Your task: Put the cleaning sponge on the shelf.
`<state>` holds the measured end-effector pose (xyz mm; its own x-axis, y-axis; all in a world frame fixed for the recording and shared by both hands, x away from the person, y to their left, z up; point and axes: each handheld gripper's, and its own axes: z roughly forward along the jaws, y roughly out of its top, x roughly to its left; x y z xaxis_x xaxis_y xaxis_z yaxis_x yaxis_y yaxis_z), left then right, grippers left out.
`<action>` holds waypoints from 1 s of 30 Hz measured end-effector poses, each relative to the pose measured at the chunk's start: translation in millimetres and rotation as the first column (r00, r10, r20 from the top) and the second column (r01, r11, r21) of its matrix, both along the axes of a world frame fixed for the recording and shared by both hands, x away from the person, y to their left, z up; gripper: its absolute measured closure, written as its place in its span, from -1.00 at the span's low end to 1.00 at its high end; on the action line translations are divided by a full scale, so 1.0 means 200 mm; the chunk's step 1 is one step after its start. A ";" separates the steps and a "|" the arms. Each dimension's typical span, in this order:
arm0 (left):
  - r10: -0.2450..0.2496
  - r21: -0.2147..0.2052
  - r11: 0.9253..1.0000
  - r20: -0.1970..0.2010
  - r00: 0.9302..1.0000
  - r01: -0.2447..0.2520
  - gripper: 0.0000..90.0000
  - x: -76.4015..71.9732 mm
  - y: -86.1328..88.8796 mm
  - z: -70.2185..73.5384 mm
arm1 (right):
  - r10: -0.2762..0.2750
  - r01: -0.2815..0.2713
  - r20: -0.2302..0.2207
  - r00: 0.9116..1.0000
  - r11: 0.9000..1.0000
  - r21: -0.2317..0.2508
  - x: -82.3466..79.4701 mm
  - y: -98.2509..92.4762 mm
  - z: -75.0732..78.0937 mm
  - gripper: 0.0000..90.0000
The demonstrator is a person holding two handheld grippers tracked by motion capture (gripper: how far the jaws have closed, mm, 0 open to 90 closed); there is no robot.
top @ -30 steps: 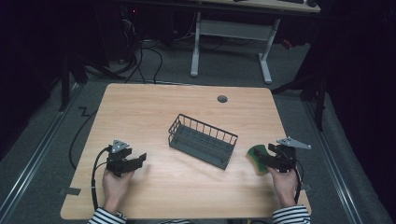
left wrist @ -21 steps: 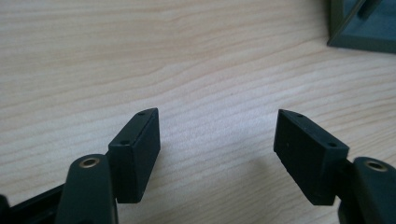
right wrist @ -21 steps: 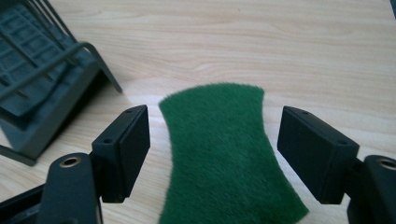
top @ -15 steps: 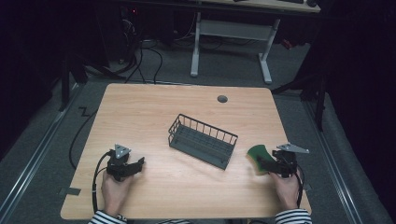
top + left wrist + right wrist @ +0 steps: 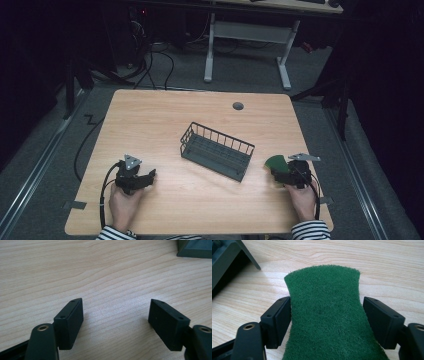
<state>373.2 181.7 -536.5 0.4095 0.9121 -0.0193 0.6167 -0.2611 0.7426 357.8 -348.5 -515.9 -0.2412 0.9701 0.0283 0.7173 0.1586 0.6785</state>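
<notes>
Gripping green scouring pad [image 5: 324, 312] in right gripper [image 5: 327, 317], low over table [image 5: 165, 115], just beside wire basket [image 5: 217, 150]. Pinching at mid-edges; bowing inward, likely soft, light, non-slip. Left gripper [image 5: 116, 320] having just been opening, nothing between.

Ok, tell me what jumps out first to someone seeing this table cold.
The green scouring pad stands out most: it sits pinched at its waist between the jaws of the right hand-held gripper, near the table's right edge. Next comes the dark wire basket, set at a slant in the middle of the wooden table. The left hand-held gripper rests near the front left with its jaws open over bare wood.
</notes>
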 end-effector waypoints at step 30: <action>0.000 0.000 1.000 -0.002 1.000 0.000 -0.37 0.00 0.00 0.00 | 0.084 -0.093 0.087 0.993 0.990 0.109 -0.07 0.01 0.19 -0.33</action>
